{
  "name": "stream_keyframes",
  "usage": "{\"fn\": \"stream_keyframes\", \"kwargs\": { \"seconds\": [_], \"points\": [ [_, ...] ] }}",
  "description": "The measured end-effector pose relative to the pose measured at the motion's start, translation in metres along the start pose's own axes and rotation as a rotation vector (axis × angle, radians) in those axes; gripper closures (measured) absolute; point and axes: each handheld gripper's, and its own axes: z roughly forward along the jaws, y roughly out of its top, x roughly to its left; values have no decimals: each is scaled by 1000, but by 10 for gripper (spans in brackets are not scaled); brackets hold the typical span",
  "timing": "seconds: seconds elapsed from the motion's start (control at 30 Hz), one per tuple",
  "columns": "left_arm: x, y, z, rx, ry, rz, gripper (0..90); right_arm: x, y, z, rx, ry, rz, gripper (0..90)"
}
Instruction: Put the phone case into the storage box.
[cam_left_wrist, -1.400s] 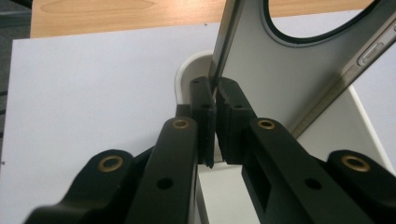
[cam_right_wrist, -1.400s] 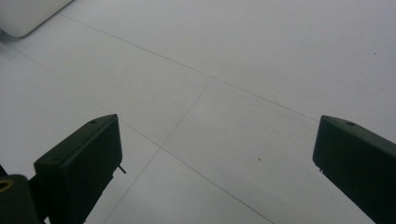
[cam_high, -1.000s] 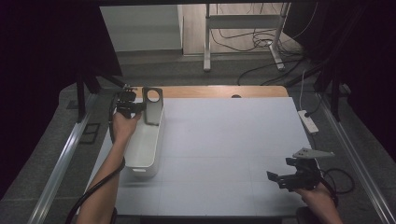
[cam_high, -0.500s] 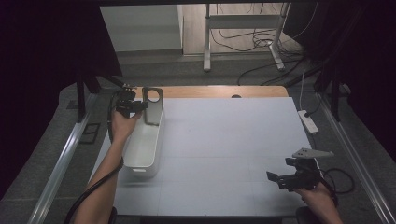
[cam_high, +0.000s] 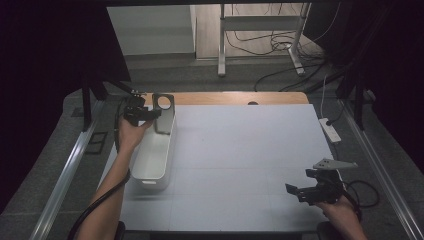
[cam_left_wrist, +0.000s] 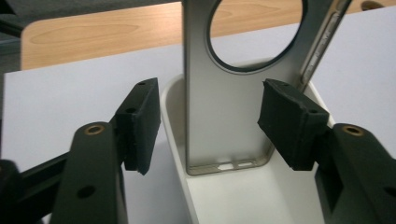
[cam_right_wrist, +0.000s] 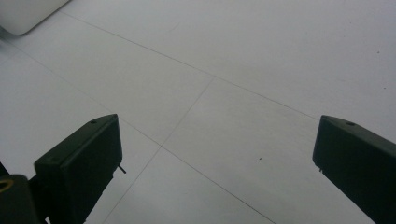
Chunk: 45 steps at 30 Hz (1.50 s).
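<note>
- Since a second ago, only the left gripper (cam_left_wrist: 205, 126) has changed: its jaws have just been opening, and the metal stand (cam_left_wrist: 224, 102) now sits between the pads untouched.
- Nearest, the right gripper (cam_high: 310, 192) hovers wide open over the white table (cam_high: 240, 150).
- Farther off, the metal stand stands upright at the far end of the white bin (cam_high: 152, 160).

A grey metal plate (cam_left_wrist: 224, 116) with a round hole stands upright in the white bin's (cam_high: 150, 165) far end.

left tool (cam_high: 150, 114): jaws just been opening, pads parted | right tool (cam_high: 296, 191): jaws wide apart, low
</note>
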Motion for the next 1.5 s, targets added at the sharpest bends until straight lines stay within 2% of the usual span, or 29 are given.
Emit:
{"fn": "stream_keyframes", "kwargs": {
  "seconds": [0.1, 0.4, 0.43, 0.53, 0.67, 0.97, 1.5],
  "points": [
    [1, -1, 0, -4, -13, 12, 336, 0, 0, 0, 1, -2, 0, 16],
    [3, -4, -3, -2, -57, 14, 173, 0, 0, 0, 1, -1, -4, 16],
    [4, -5, -3, 1, -78, 21, 173, 0, 0, 0, 1, -1, -5, 16],
    [4, -6, -4, 6, -97, 37, 118, 0, 0, 0, 1, -1, -4, 16],
    [5, -7, -5, 5, -106, 44, 64, 0, 0, 0, 1, -1, -5, 16],
    [5, -10, -11, 0, -155, 49, 33, 0, 0, 0, -1, 0, -6, 16],
    [-4, -15, -19, -40, -169, 94, 10, 1, 0, -1, -3, -2, -2, 15]
  ]
}}
